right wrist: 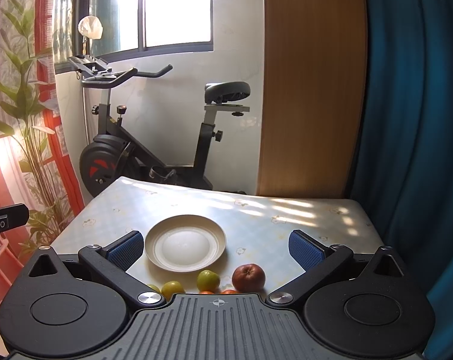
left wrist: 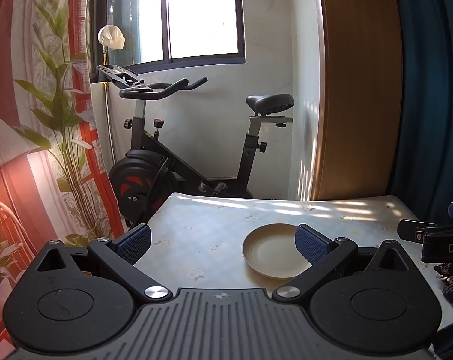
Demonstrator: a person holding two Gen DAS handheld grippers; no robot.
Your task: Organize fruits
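An exercise bike [right wrist: 154, 138] stands by the wall behind the table [right wrist: 286, 219], whose flowered cloth carries a bare cream plate [right wrist: 186, 243] near the middle. The right gripper [right wrist: 216, 247] hangs over the table's near part with its fingers spread wide and nothing between them, and the left gripper [left wrist: 223, 244] does the same off to the left, its right finger overlapping the plate's edge in its own view. Just in front of the plate lie a red apple [right wrist: 248, 276], a green fruit [right wrist: 208, 280] beside it, a yellow-green fruit [right wrist: 171, 289] further left, and two orange fruits [right wrist: 219, 292] half hidden by the right gripper's body.
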